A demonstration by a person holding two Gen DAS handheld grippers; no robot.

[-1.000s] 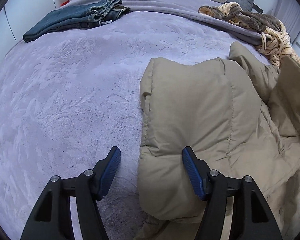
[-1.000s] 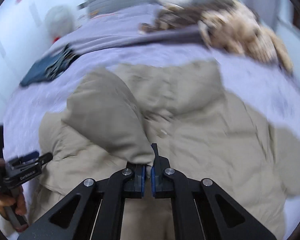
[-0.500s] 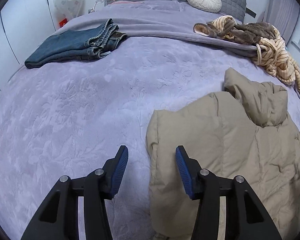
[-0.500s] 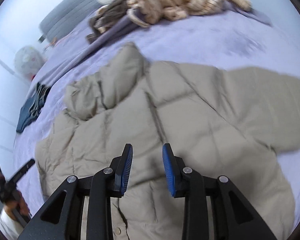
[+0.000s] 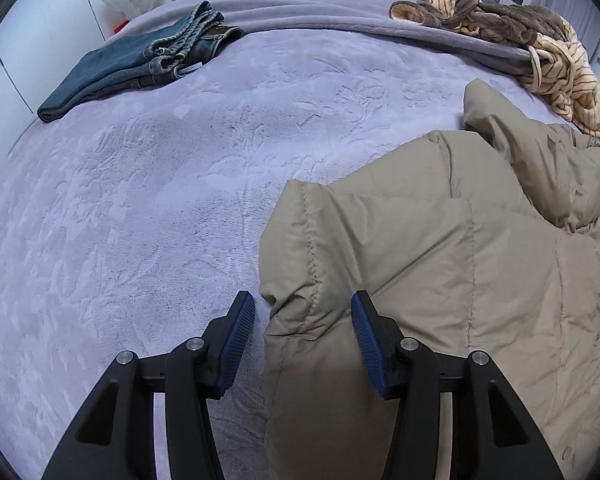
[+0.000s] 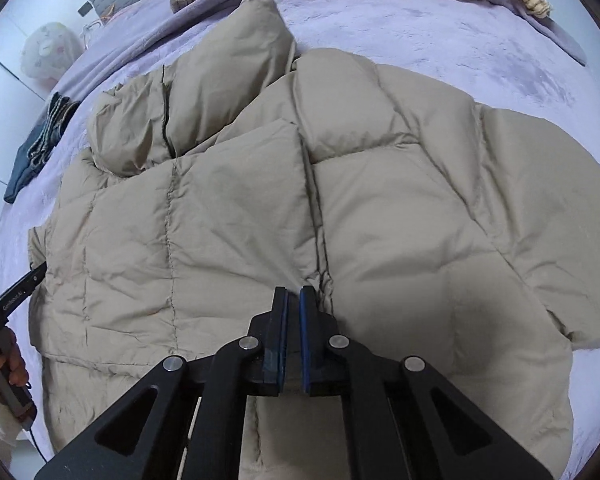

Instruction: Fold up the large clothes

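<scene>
We see the jacket (image 6: 340, 208) spread on the bed (image 5: 140, 220), collar toward twelve o'clock. Our left gripper (image 5: 302, 332) gapes around its edge, unpinched; our right gripper (image 6: 293, 312), just closing, looks clenched at its front seam.

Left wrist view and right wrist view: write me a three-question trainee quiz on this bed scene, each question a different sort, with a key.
1. True or false: the folded jeans lie on top of the beige puffer jacket.
2. Multiple choice: in the left wrist view, what sits between the open jaws of the left gripper? A) the jacket's edge B) the jeans C) the striped garment
3. Fill in: the jaws of the right gripper stand nearly ____ above the jacket's front.

Key: 1 false, they lie apart on the purple blanket; 2 A; 3 shut, having just been closing, with no fabric visibly between them.
</scene>
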